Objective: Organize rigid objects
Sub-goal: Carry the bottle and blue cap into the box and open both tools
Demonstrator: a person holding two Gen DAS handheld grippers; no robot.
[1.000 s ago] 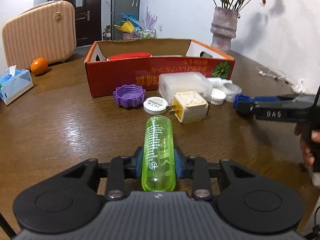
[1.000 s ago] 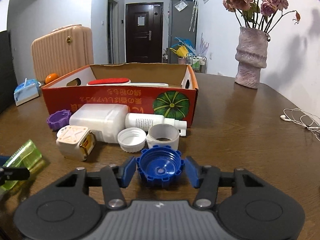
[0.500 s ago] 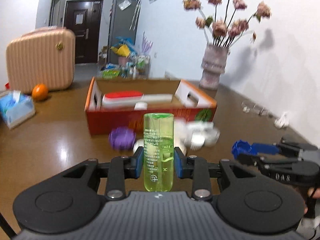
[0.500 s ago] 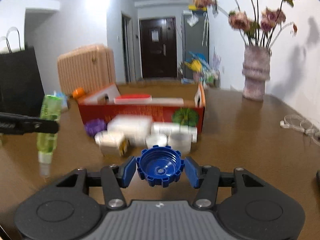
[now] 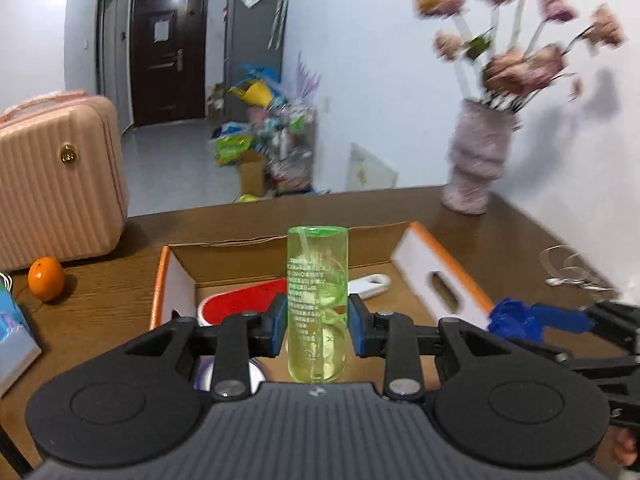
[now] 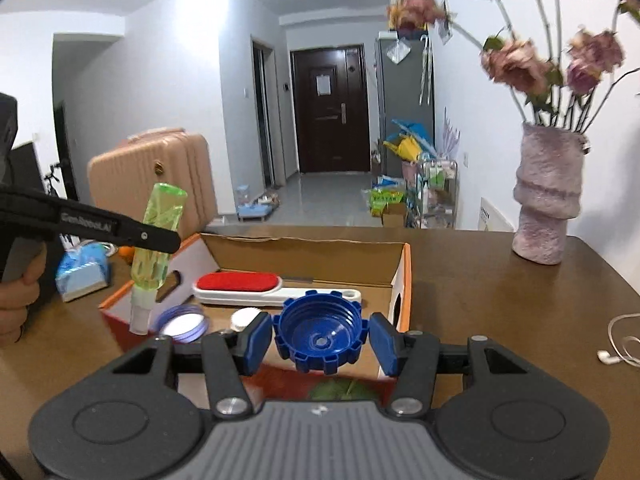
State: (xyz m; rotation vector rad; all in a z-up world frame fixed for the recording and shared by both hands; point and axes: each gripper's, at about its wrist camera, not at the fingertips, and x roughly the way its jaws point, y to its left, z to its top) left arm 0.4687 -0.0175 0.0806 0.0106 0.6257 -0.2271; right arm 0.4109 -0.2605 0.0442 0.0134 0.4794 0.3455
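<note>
Green and half clear, the spray bottle (image 5: 317, 304) sits clamped in our left gripper (image 5: 317, 326), whose pads press on its two sides. Its long axis runs almost upright, tilted a little, with the white nozzle end down, as the right wrist view shows. It hangs above the left end of the cardboard box (image 6: 405, 280), so the way to go from here is down into the box.

Our right gripper (image 6: 320, 340) is closed on the blue cap (image 6: 320, 336), with the open side of the cap facing the camera. It is over the near wall of the box, toward the right half. We judge both grippers are about equally near to the opening; each load needs only to be lowered and let go.

Inside the box we see a red lint brush (image 6: 256, 286) with a white handle, a purple cap (image 6: 184, 320) and a white cap (image 6: 245, 316). The box stands on the brown counter (image 6: 500, 300).
</note>
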